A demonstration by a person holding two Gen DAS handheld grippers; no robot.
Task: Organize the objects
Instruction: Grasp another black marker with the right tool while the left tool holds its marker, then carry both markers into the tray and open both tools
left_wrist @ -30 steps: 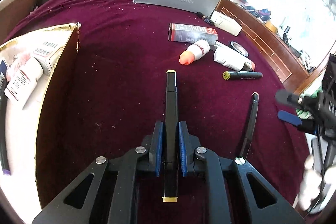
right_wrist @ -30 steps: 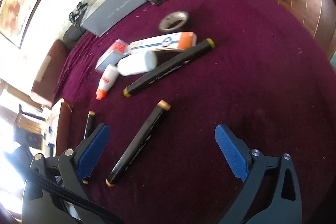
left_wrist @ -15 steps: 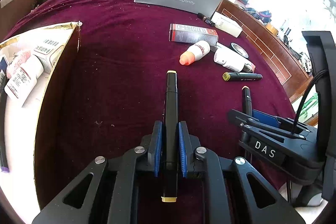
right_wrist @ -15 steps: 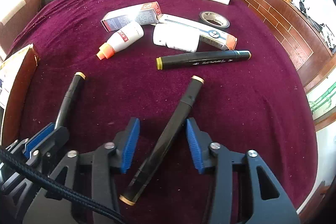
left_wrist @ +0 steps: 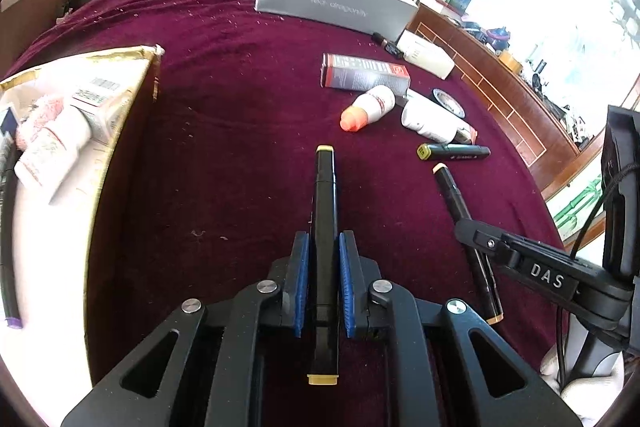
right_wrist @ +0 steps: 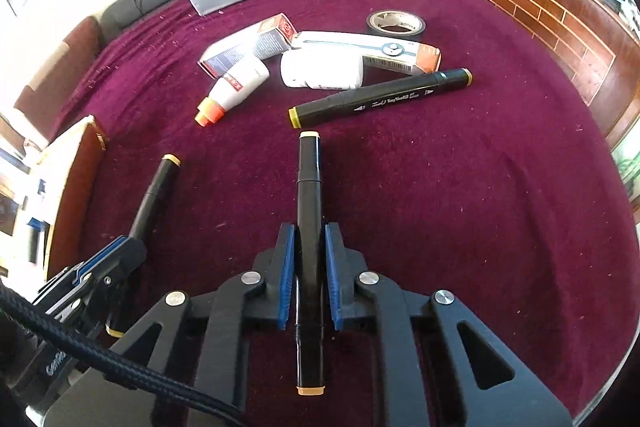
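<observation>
Black markers are held one in each gripper above a maroon cloth surface. The left gripper clamps a yellow-capped marker at mid-length between its blue pads; the marker's long axis runs straight along the fingers, pointing toward the far edge. The right gripper likewise grips a tan-capped marker, aligned with its fingers and pointing away. A third marker lies crosswise beyond, near an orange-tipped bottle and a tape roll. An open box sits at the left edge.
</observation>
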